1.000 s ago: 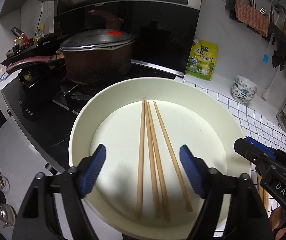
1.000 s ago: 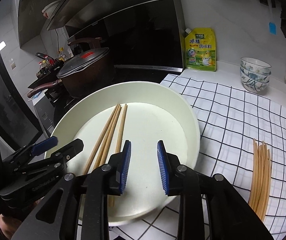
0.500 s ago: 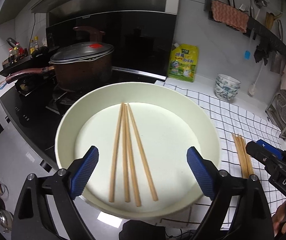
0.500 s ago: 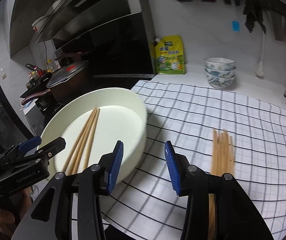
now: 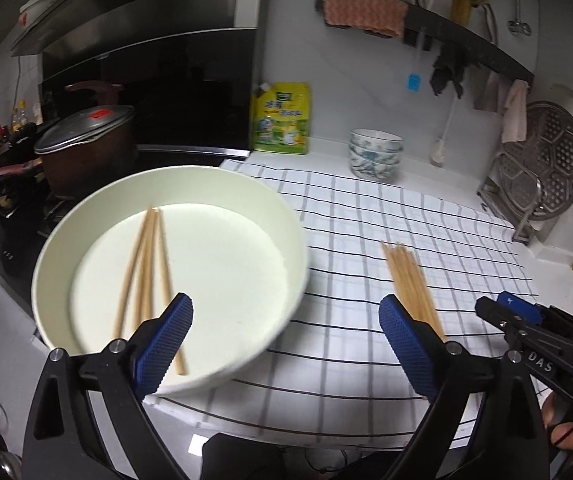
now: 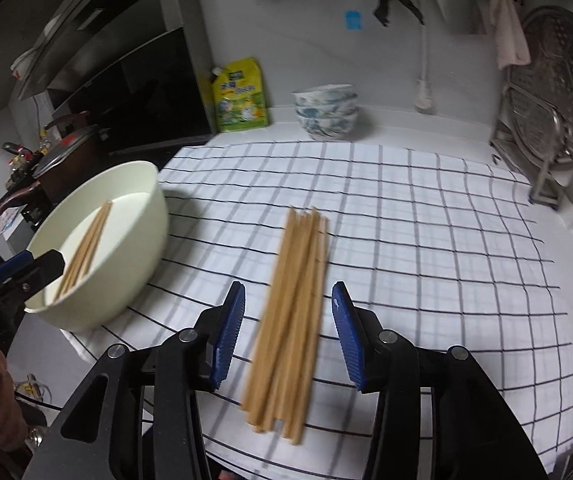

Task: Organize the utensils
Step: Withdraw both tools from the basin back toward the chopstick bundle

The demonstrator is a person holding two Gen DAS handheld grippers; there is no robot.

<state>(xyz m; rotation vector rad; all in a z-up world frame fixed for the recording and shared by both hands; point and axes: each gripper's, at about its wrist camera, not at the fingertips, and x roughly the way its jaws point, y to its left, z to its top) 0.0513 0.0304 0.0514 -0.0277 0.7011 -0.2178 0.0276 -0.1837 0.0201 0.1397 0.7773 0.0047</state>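
A cream bowl (image 5: 226, 264) sits at the left end of the checked cloth, with several wooden chopsticks (image 5: 142, 264) lying in it. A loose bundle of chopsticks (image 6: 298, 264) lies on the cloth to its right. My left gripper (image 5: 284, 312) hangs over the bowl's right rim; its jaws are opening and hold nothing. My right gripper (image 6: 288, 294) hovers above the near half of the bundle, open, with the sticks seen between its fingers but not pressed. The bowl (image 6: 126, 264) and the left gripper's tip (image 6: 18, 272) show at the left of the right wrist view.
The checked cloth (image 6: 426, 240) covers the white counter. Stacked patterned bowls (image 5: 374, 156) and a yellow pouch (image 5: 282, 118) stand at the back wall. A lidded pot (image 5: 82, 148) sits on the stove at left. A metal rack with a steamer plate (image 5: 542, 164) stands at right.
Both grippers swung right, away from above the bowl. The left jaws spread wider. The right jaws opened wider and now sit over the bundle on the cloth.
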